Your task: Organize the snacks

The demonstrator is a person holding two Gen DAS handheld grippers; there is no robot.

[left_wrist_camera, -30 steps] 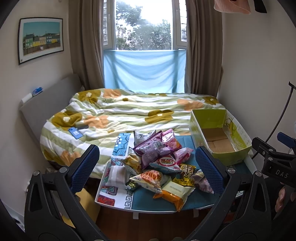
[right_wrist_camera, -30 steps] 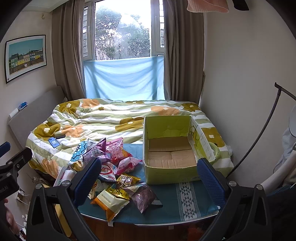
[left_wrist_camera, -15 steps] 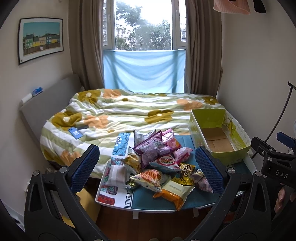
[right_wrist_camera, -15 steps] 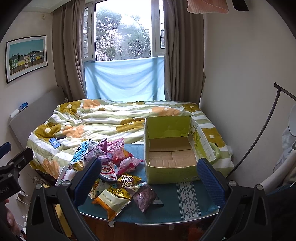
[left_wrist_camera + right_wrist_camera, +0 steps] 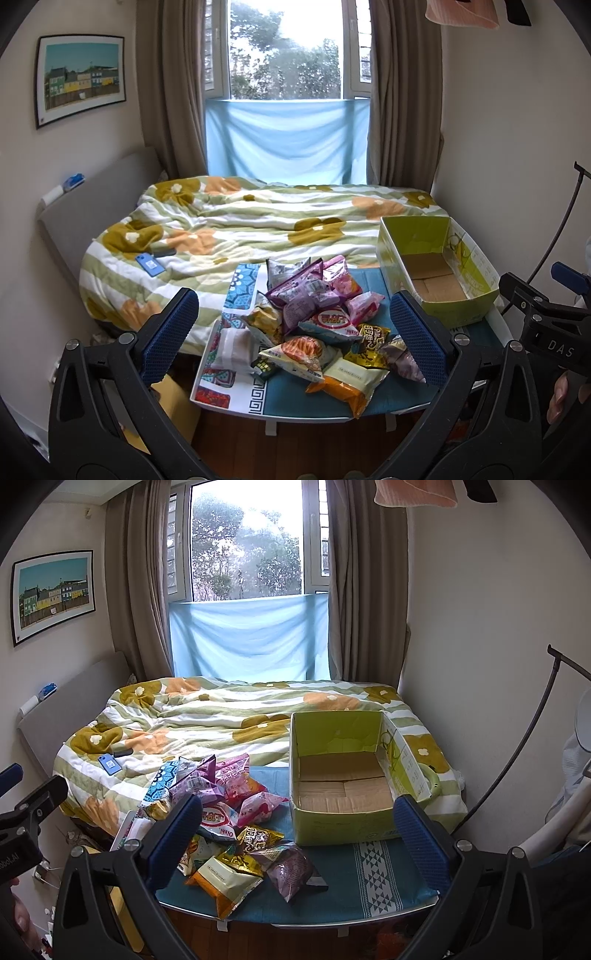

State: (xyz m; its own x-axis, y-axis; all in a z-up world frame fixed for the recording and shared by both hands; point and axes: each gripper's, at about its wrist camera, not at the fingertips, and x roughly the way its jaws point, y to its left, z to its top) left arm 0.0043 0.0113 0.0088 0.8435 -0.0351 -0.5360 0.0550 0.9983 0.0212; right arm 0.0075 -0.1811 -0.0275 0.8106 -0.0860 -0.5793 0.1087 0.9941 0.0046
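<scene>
Box mouth: green box (image 5: 343, 775) stands open-topped, clear from above.
Worktop right: bare cloth (image 5: 373, 871) before the box.
Worktop left: snack pile (image 5: 229, 812) crowds it.

- "DAS" stood in pale letters on the black body of the right gripper (image 5: 554, 349), seen from the left wrist view.
- "Oishi" was printed on a white and red snack bag (image 5: 218, 821) in the pile.
- Other packet print was too small to read.
</scene>
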